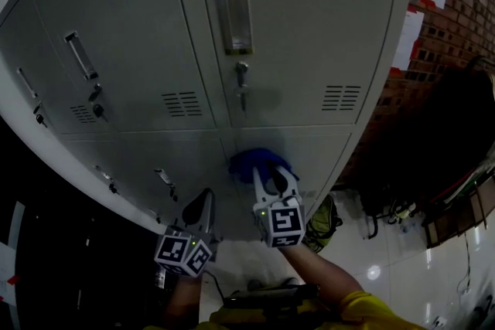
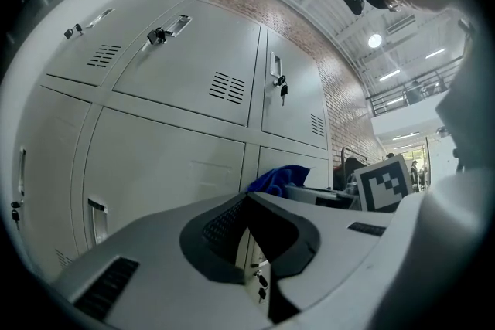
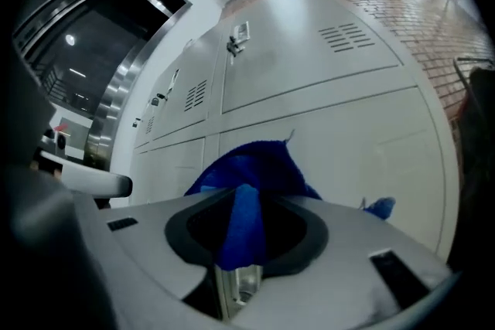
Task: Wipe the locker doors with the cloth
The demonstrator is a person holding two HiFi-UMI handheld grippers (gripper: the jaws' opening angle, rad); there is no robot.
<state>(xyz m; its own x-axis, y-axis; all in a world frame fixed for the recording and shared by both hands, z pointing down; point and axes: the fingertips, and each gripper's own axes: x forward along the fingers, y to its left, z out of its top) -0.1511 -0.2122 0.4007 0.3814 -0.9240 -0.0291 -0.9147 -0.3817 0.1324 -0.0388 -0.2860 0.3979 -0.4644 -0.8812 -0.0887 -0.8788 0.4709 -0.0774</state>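
A blue cloth is bunched against a lower door of the grey lockers, just under the seam with the upper row. My right gripper is shut on the cloth, and in the right gripper view a fold of the cloth runs down between the jaws of the right gripper. My left gripper hangs lower left of it, shut on nothing and off the doors. From the left gripper the cloth shows beyond its tips, in front of a lower door.
Upper doors carry recessed handles and keys hanging in locks. A brick wall with pinned papers stands right of the lockers. Dark hanging gear and a yellow-green object sit over the glossy floor.
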